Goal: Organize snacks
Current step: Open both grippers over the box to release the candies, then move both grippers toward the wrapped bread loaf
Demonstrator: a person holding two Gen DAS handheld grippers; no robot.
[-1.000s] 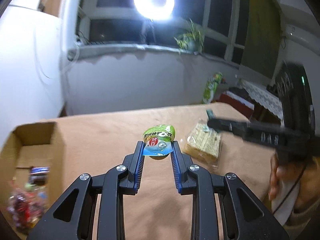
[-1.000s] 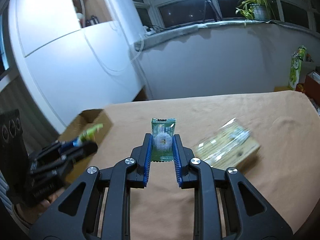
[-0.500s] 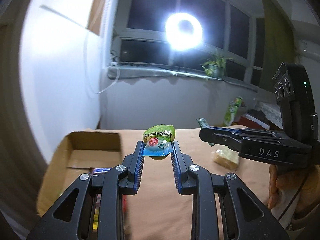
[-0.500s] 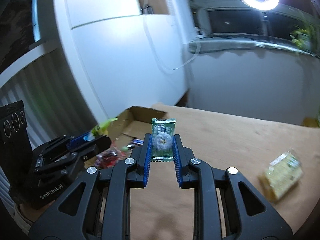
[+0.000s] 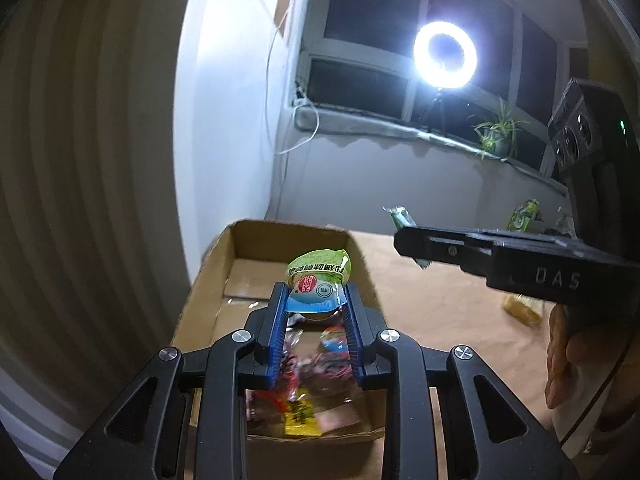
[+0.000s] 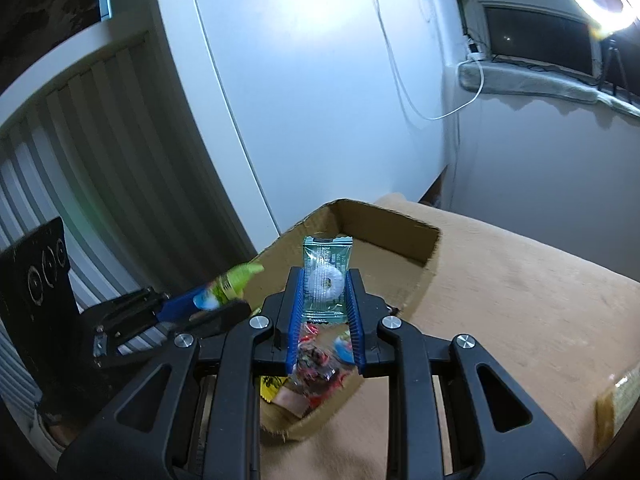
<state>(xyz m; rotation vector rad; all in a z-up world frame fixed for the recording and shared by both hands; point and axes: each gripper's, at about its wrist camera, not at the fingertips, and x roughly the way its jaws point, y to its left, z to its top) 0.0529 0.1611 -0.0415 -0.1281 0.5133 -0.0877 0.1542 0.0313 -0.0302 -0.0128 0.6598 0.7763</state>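
Over the cardboard box [image 5: 208, 280], each claw pinches a light, crinkly, slippery packet by its lower edge: left claw [image 5: 316, 312] the green pouch [image 5: 318, 276], right claw [image 6: 327, 304] the ring-candy sachet [image 6: 327, 276].

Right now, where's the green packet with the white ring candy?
The green ring-candy packet is pinched upright between the right gripper's fingers, above the open cardboard box of snacks.

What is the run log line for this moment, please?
left hand-held gripper: holds green pouch | right hand-held gripper: holds ring candy | both above cardboard box

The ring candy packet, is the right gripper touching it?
Touching. In the right wrist view the right gripper has both blue pads pressed against the packet's sides, holding it above the box.
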